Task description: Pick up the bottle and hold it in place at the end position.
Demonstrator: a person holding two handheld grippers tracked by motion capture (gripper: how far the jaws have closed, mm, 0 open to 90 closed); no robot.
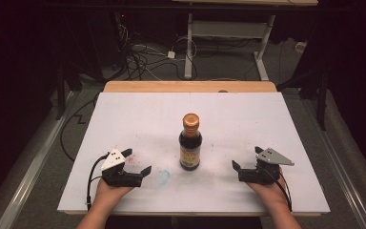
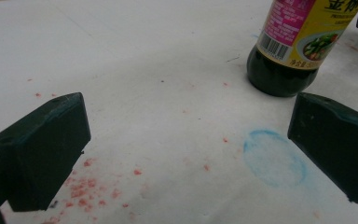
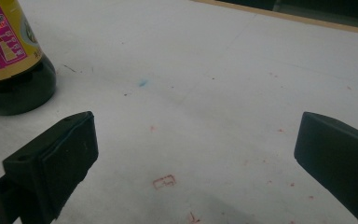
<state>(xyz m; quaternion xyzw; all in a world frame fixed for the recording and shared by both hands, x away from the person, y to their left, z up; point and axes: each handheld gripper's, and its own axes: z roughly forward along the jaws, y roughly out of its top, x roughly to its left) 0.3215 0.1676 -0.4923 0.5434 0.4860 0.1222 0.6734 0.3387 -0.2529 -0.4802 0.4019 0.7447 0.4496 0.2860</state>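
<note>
High view showed us the dark sauce bottle (image 1: pixel 190 143) standing upright mid-table on the white board (image 1: pixel 138 114), between our grippers but apart from both. We held the left gripper (image 1: pixel 138 162) and right gripper (image 1: pixel 246 159) with jaws spread wide, gripping nothing.

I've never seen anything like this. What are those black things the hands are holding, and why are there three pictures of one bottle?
A person sits at a white board and holds a hand tool in each hand. Each tool has two black jaws that pinch things.

The high view looks down from above: the left gripper and the right gripper flank a dark sauce bottle standing upright with a copper-coloured cap.

The other two pictures come from small cameras riding on each tool, looking out between its jaws. Both show the bottle's base nearby and faint red and blue stains on the board.

Both pairs of jaws stand wide open and hold nothing.
</note>
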